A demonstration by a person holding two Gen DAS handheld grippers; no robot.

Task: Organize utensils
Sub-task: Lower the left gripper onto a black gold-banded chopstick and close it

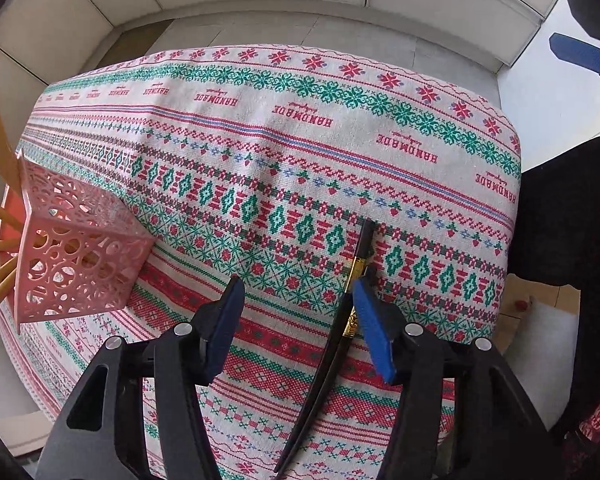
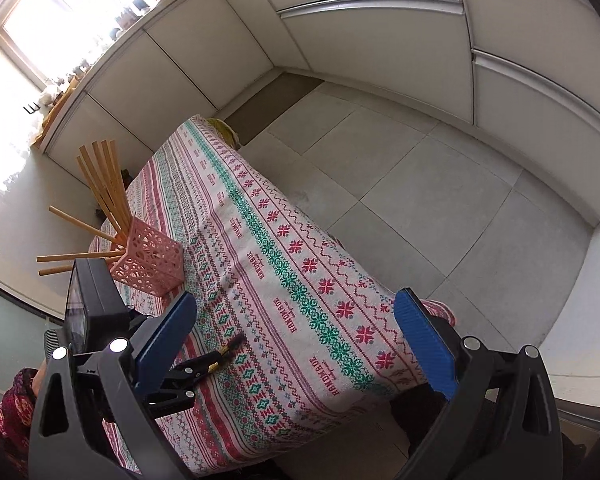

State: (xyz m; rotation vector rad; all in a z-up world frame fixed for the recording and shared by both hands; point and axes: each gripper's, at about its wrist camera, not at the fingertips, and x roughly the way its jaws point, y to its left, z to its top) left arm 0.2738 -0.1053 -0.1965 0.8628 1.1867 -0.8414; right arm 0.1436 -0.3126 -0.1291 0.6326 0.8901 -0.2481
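The patterned woven tablecloth point(image 1: 284, 168) reads "HANDMADE". Left gripper point(image 1: 296, 320) and right gripper point(image 2: 300, 344) both gape, holding nothing.

This is a home kitchen. Pale cabinets point(image 2: 380, 36) with long handles run from 10 to 2 o'clock, the floor point(image 2: 420, 184) has grey tiles, and a window point(image 2: 72, 8) at 10 o'clock lights a counter point(image 2: 100, 60) crowded with small things. The table has a patterned tablecloth point(image 1: 284, 184).
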